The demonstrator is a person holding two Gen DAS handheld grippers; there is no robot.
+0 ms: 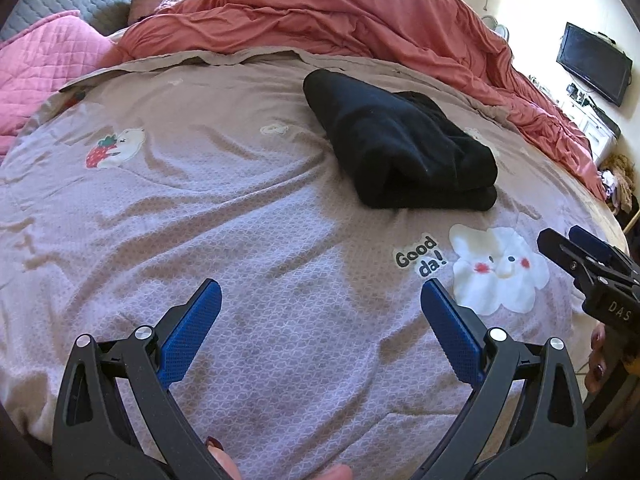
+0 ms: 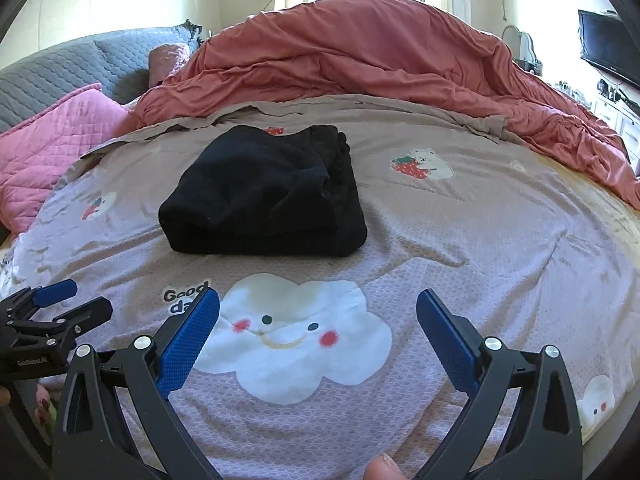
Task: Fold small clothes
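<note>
Right wrist: both grippers [image 2: 318, 330] gape empty; folded black garment [image 2: 264, 196] (near duvet [image 2: 360, 56]).

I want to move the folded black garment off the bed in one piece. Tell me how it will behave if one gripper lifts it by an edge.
The black garment looks soft and thick, so it will probably sag. Its stacked layers appear loose and may unfold. Both the left gripper and right gripper are open; lifting from two sides seems safer.
</note>
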